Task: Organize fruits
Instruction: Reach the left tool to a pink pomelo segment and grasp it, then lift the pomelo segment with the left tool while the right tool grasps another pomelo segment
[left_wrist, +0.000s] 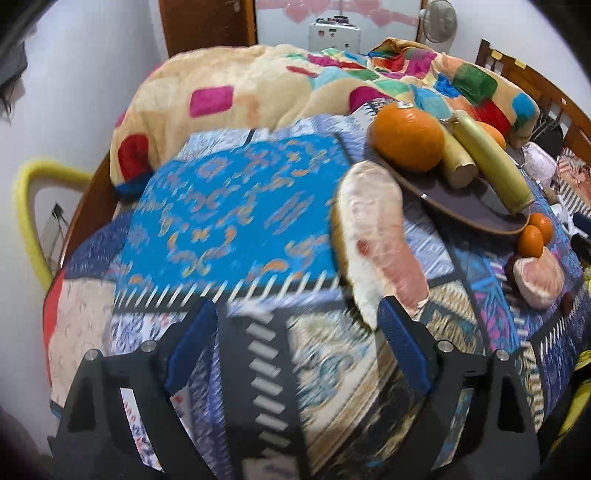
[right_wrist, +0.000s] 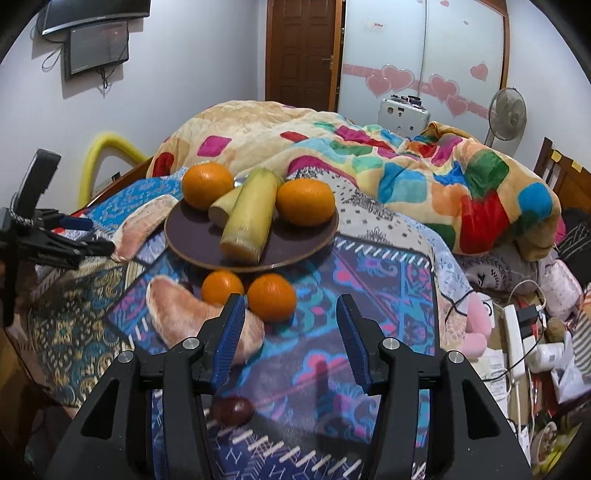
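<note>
Left wrist view: left tool (left_wrist: 295, 343) gapes wide, empty, beside a peeled pink pomelo wedge (left_wrist: 376, 236); right tool (right_wrist: 291, 339) part-open, empty.

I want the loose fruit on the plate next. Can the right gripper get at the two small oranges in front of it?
Probably yes. The right gripper is open and empty, and the two small oranges lie just ahead on the bedspread, nothing covering them.
</note>
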